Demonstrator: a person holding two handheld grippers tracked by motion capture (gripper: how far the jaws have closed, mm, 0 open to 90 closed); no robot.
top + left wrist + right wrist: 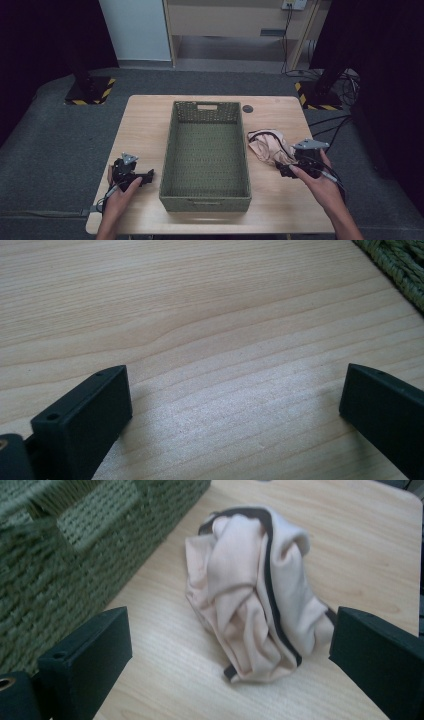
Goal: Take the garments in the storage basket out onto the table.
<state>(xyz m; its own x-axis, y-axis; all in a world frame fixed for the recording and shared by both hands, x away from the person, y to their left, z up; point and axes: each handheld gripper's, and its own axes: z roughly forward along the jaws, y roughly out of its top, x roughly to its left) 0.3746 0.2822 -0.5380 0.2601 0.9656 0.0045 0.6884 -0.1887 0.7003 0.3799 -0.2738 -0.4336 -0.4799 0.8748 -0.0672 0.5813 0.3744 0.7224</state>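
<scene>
High view, right tongs [283,168] parted, beside garment [267,146]

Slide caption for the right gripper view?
Open right gripper approaches a crumpled beige garment beside the green woven basket.

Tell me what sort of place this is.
Probably a recording studio or lab set up for table work: a wooden table on grey carpet, black curtains at both sides, and stand bases with yellow-black hazard tape. On the table sit a green woven basket and a crumpled cloth.
</scene>
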